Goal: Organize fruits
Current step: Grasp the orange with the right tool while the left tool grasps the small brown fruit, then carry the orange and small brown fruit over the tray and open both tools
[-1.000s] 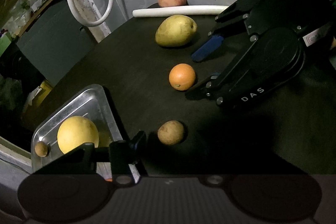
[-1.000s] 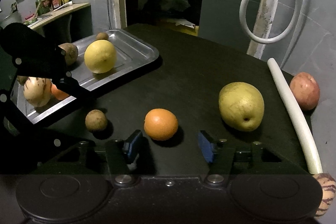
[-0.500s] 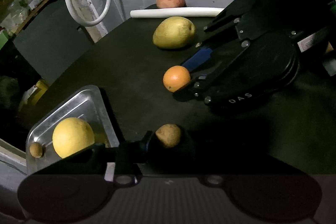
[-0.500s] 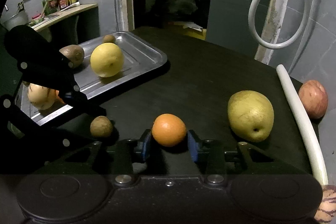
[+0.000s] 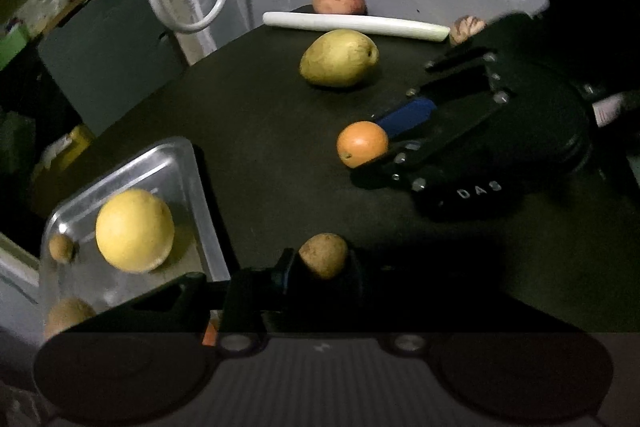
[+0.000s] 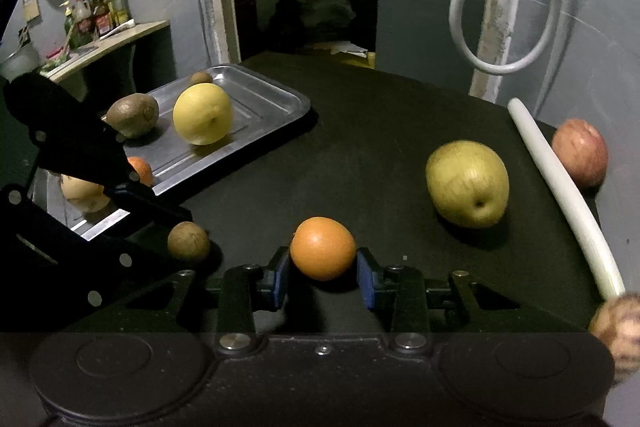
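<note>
My right gripper [image 6: 323,277] is shut on an orange [image 6: 322,247], which also shows in the left wrist view [image 5: 362,143]; it looks a little above the dark table. My left gripper [image 5: 320,269] is shut on a small brown round fruit [image 5: 323,254], seen in the right wrist view [image 6: 188,241] by the tray's near edge. A steel tray [image 6: 276,95] holds a yellow citrus [image 6: 203,114], a kiwi [image 6: 133,115] and other fruit.
A green-yellow pear [image 6: 467,184], a red apple [image 6: 580,151] and a white leek stalk [image 6: 560,187] lie at the table's far right. A striped round thing [image 6: 618,319] sits at the right edge. A white hose [image 6: 496,7] hangs on the wall.
My right gripper closed on the orange and raised it slightly. My left gripper moved up to the small brown fruit and closed on it.
</note>
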Motion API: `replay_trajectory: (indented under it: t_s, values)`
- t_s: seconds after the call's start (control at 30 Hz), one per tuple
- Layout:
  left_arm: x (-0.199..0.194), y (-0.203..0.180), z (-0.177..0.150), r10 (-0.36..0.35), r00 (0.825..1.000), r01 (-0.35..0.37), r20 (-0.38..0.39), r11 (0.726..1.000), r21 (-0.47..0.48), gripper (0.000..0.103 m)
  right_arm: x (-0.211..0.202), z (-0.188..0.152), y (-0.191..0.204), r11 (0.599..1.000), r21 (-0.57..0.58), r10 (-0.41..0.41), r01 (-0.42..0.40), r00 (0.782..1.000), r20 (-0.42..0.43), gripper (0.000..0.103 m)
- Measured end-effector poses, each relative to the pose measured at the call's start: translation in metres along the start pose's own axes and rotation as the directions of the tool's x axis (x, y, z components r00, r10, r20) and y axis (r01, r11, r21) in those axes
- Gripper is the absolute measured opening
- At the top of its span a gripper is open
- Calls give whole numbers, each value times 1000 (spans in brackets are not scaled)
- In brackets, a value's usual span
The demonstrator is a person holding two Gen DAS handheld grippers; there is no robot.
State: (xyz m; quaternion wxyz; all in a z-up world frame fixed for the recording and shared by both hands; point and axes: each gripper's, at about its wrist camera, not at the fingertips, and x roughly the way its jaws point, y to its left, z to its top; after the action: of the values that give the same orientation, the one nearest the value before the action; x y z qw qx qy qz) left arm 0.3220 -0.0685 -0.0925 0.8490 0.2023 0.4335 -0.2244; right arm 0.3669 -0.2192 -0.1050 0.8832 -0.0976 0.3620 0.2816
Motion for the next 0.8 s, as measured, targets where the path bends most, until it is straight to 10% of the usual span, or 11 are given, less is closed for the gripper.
replay_trajectory:
  t_s: [0.8]
  values:
    - [-39,4,-34,-85,995,92,50,983,-158,31,-49,-38,35,970,232,-83,68,995,53,36]
